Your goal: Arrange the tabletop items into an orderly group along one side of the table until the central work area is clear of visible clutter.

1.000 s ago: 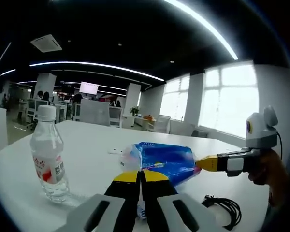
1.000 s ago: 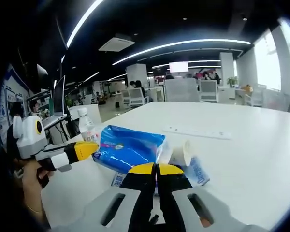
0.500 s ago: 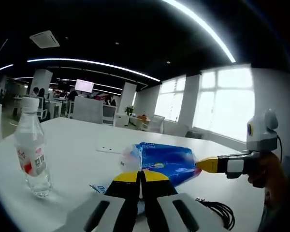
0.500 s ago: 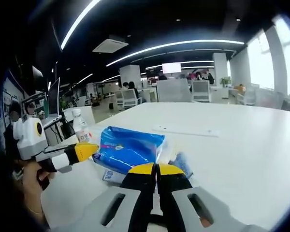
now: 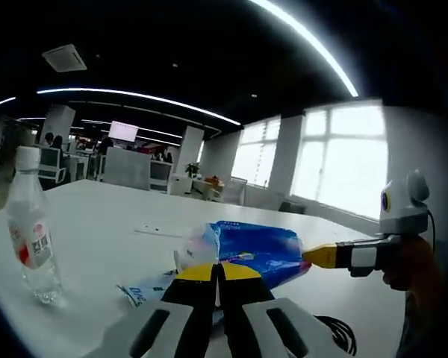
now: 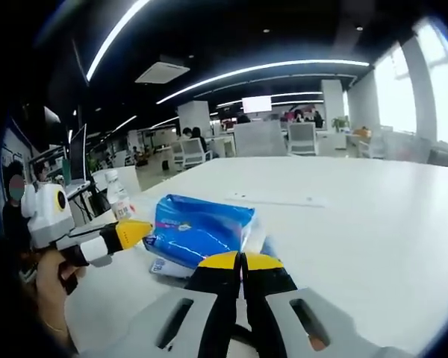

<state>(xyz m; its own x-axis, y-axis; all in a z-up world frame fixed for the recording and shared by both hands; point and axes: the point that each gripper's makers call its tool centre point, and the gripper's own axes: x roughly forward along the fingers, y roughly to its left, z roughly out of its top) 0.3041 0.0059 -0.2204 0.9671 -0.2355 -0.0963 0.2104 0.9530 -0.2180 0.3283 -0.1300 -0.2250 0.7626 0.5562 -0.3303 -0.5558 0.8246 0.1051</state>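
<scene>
Two closed claws, left claw and right claw, gripping blue packet.

- Right gripper: yellow-tipped jaws pressed together at lower centre of the frame, closed on the near edge of the blue tissue pack.
- Left gripper: enters from the left, held by a hand; its yellow tip meets the pack's left end.
- Water bottle: upright behind the pack, centre left.
- White table: bare surface across the right half.
- Background: office desks, chairs, ceiling light strips.
</scene>
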